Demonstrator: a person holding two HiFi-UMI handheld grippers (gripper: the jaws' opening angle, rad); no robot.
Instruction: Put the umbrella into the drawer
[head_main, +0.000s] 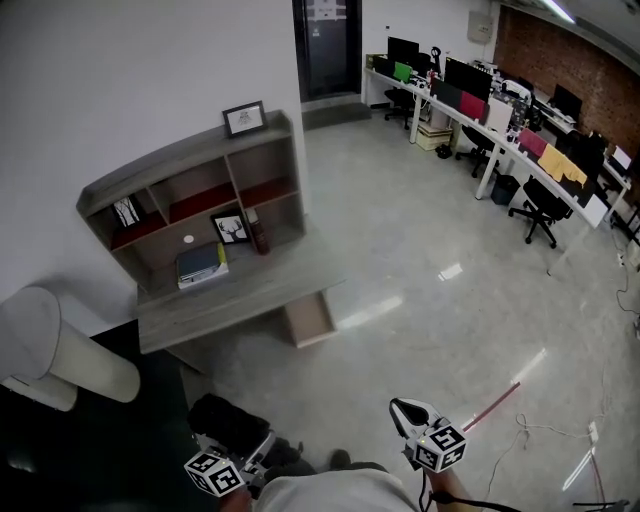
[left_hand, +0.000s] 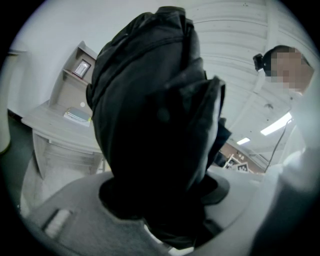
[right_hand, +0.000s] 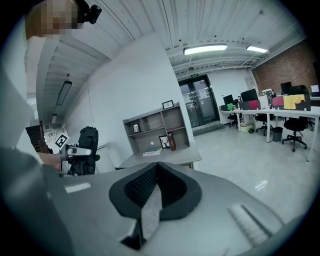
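Black umbrella (left_hand: 150, 110) gripped by left claw (left_hand: 160, 190) | right claw (right_hand: 152, 197) clenched on itself | desk drawer (head_main: 308, 318) open

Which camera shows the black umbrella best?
The left gripper view: the umbrella fills the picture, clamped in the left claw. The head view shows only a dark bundle near the bottom edge. The right gripper view shows it small, off to the left.
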